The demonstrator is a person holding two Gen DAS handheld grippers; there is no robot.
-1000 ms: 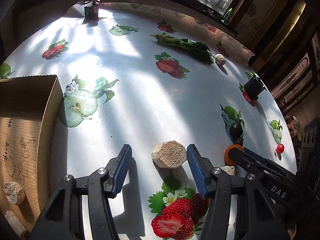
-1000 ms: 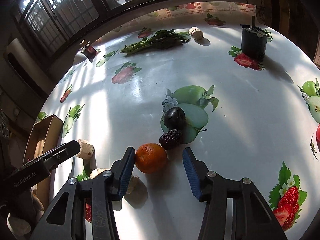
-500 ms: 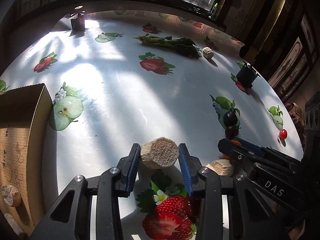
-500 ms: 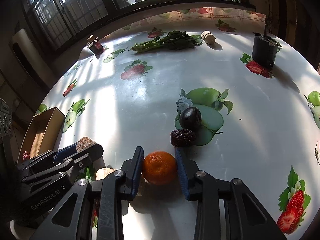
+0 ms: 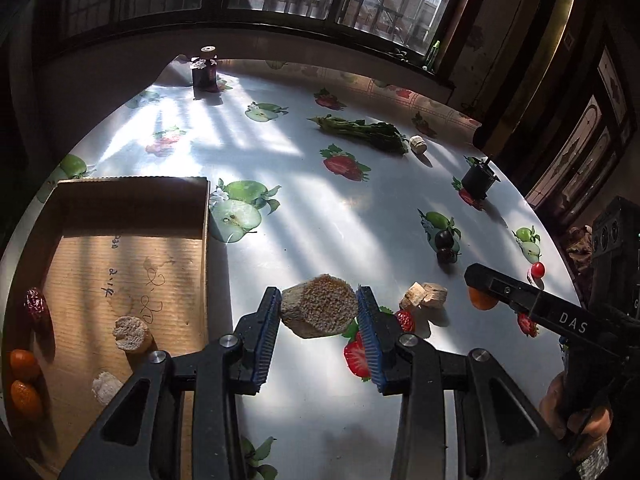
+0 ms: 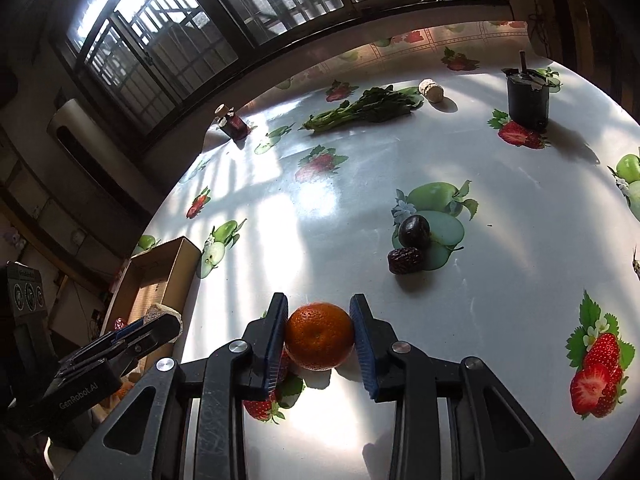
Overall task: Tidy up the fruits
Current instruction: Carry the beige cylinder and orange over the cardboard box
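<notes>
Right of the open brown cardboard box [image 5: 120,264], the left gripper [image 5: 318,312] clamps a rough beige corn-cob chunk [image 5: 319,311]; the right gripper [image 6: 319,334] clamps a round orange tangerine [image 6: 319,336].

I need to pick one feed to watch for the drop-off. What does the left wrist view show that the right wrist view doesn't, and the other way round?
Only the left wrist view shows the cardboard box floor, with two oranges, a red date and beige chunks, plus the left gripper clamped on a beige chunk.

Only the right wrist view shows the right gripper clamped around the orange.

Both show the dark plum, the greens and the black cup.
</notes>
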